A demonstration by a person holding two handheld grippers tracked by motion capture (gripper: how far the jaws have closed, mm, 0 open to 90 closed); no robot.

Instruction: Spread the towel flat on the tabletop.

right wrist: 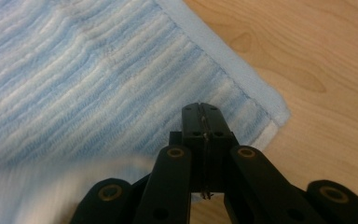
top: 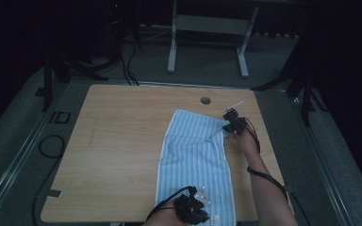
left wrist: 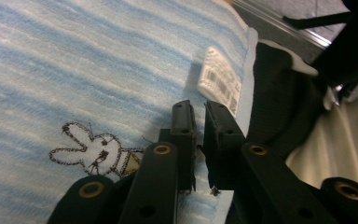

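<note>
The left gripper sits at the near edge of the table, over the near end of the blue-and-white striped towel, with the person's hand coming in from the bottom of the high view. In the left gripper view its jaws stand narrow, a thin gap between them, with nothing visibly caught there; whether they pinch any cloth lower down I cannot tell. Just beside them lie an embroidered rabbit and a white barcode label sewn near the towel's hem.

The towel lies lengthwise right of the table's middle, running from the near edge toward the cable hole. Its far right corner is rumpled, with a fold running toward it.

The right gripper reaches that far right corner on an outstretched forearm. In the right gripper view its jaws are pressed together over the corner.

Bare wooden tabletop spreads wide to the left; a narrower strip stays free on the right.
</note>
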